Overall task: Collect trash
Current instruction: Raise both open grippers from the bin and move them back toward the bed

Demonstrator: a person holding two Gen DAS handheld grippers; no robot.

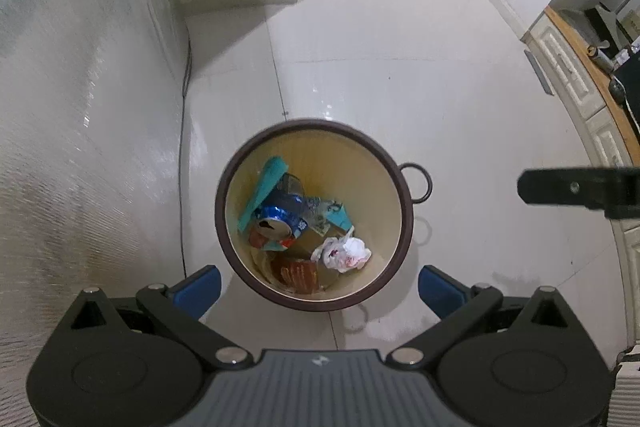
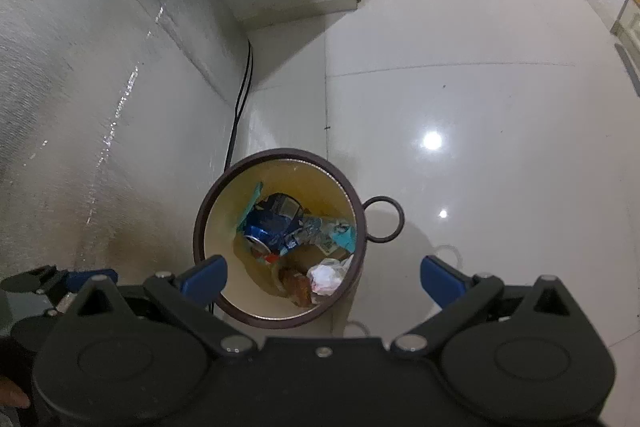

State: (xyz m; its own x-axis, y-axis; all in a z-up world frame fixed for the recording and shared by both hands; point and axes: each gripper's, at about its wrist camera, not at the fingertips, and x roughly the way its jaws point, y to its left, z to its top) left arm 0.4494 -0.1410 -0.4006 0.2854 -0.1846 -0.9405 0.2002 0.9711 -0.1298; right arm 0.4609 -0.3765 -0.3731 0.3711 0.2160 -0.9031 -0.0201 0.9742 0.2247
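Both grippers, left gripper (image 1: 319, 285) and right gripper (image 2: 323, 277), spread wide, empty, above one trash bin (image 1: 224, 227) holding one blue can (image 1: 280, 217), one crumpled tissue (image 1: 344, 253).

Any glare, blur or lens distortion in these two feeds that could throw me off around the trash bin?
Right wrist view: bright lamp glare on the glossy floor right of the bin, whose contents stay readable. Left wrist view: softer sheen on the floor beyond the bin, the wall at left streaky and smeared, the crushed blue can sharp. Both views: strong fisheye bending at the edges, dark corners.
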